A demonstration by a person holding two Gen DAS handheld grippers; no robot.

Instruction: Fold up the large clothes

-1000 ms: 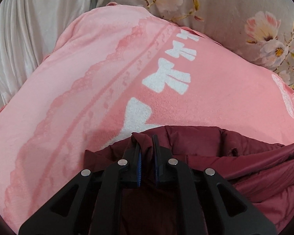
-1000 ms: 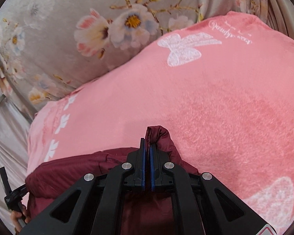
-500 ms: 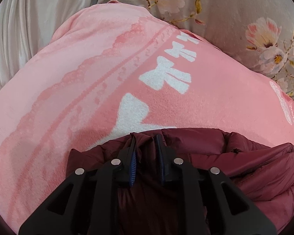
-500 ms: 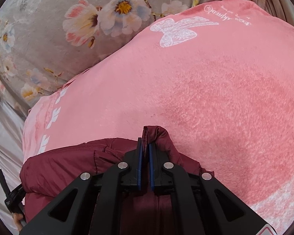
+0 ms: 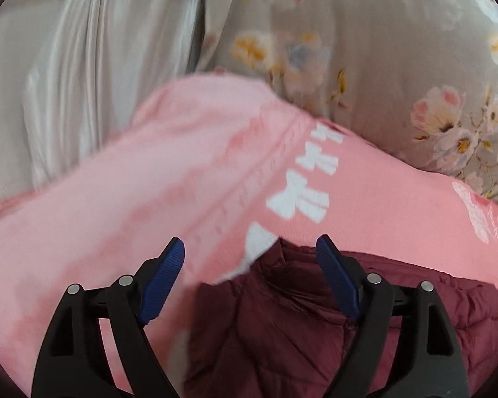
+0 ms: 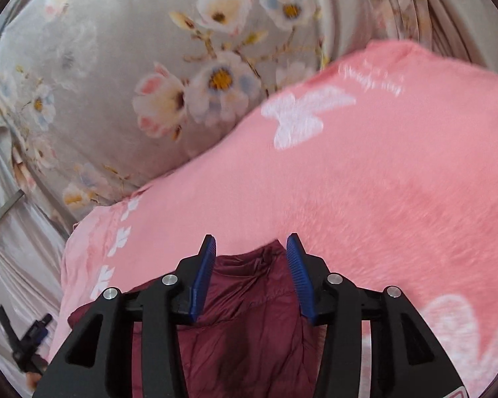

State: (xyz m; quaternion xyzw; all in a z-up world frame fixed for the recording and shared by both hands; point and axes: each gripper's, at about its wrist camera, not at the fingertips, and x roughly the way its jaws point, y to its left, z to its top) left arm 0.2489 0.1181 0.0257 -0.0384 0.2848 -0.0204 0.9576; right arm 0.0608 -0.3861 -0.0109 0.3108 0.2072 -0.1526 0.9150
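Right wrist view alone catches the left gripper [image 6: 26, 341]; both grippers' jaws just opened, releasing the maroon jacket [image 5: 282, 315].

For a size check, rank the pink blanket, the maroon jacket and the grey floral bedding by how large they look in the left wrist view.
1. pink blanket, widest across the frame.
2. grey floral bedding.
3. maroon jacket, close to the camera and partly hidden, so its true size is unsure.

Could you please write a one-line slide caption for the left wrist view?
Left claw, just opened, hovers over the maroon jacket lying on a pink blanket.
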